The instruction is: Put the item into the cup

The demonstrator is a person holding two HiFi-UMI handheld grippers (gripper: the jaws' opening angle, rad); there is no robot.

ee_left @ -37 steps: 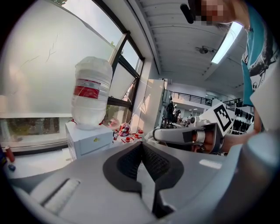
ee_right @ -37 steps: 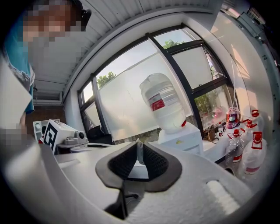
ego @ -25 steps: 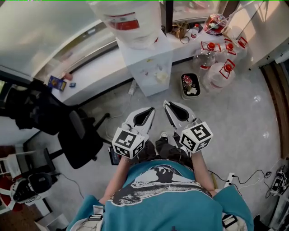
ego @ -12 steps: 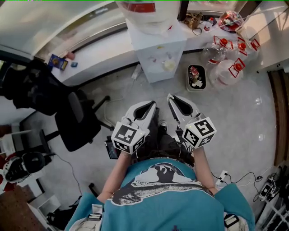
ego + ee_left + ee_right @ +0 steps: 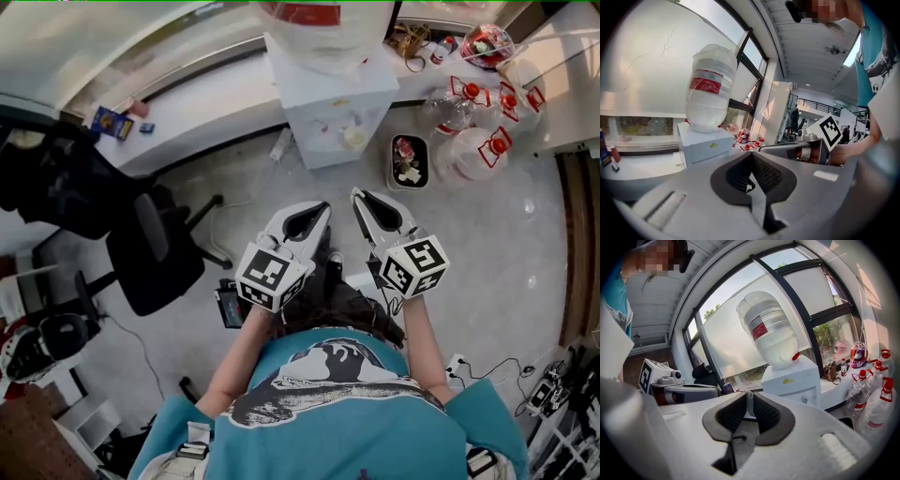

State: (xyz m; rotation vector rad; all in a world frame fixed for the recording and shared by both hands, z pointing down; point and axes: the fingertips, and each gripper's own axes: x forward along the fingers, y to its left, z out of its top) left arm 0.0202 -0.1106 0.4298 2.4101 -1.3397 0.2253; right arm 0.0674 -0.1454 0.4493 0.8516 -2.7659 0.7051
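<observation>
- Left claw (image 5: 751, 155) pinched shut, nothing in it.
- Right claw (image 5: 750, 394) a crack apart, empty.
- Both held at the waist, facing the water dispenser (image 5: 336, 108); cup and item can't be made out.

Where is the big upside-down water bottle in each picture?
Head view: the water bottle is at the top edge, near the middle, partly cut off.
Left gripper view: left of the middle, in the upper half.
Right gripper view: just right of the middle, in the upper half.
Shared landmark: the white dispenser box that it stands on, seen in every view.
</observation>
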